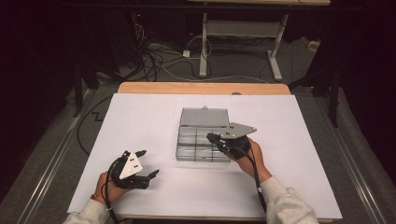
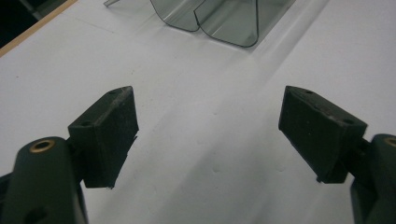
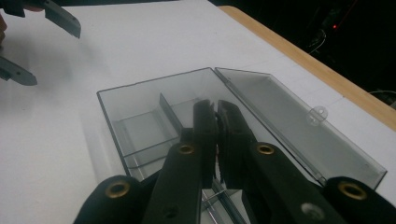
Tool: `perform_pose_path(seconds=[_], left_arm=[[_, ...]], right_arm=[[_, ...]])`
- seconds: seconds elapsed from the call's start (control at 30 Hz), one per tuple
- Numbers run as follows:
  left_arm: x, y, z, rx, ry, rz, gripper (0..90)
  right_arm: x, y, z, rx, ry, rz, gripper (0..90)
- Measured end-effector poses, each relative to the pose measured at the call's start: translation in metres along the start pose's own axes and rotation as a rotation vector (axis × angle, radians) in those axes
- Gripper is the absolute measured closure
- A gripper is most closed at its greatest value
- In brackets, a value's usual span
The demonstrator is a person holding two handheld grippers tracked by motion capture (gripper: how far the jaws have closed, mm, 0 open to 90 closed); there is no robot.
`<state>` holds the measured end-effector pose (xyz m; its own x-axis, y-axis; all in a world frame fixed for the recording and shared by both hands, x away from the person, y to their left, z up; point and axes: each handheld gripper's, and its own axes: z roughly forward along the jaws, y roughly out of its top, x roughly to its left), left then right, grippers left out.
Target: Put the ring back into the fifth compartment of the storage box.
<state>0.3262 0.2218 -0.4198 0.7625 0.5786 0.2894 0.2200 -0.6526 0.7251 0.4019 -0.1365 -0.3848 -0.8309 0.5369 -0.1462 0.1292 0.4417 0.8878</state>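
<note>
The right tool (image 1: 215,138) hovered over the clear compartment box (image 1: 201,137), clenched with its jaws pressed together above an inner divider (image 3: 170,112); whether anything thin was pinched between them could not be told. The box lay open directly beneath it, the lid (image 3: 289,123) folded flat on its far side, probably so the compartments stayed reachable from above. The left tool (image 1: 148,163) waited released and empty, low over the counter (image 1: 154,116), the box well ahead of it. Bare white surface surrounded the box, leaving free room; the counter's wooden edge (image 3: 303,58) ran beyond the lid.
</note>
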Motion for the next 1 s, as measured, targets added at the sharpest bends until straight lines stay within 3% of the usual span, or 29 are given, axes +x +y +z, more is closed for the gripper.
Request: perform_pose_path(seconds=[0.53,1.0], left_arm=[[-0.001,0.000,0.001,0.004,-0.006,0.004,19.1],[-0.002,0.001,0.000,0.006,-0.006,0.014,19.1]], right_arm=[[0.007,-0.008,0.024,0.064,0.024,0.015,87.2],[0.009,-0.017,0.028,0.094,0.028,0.029,84.1]])
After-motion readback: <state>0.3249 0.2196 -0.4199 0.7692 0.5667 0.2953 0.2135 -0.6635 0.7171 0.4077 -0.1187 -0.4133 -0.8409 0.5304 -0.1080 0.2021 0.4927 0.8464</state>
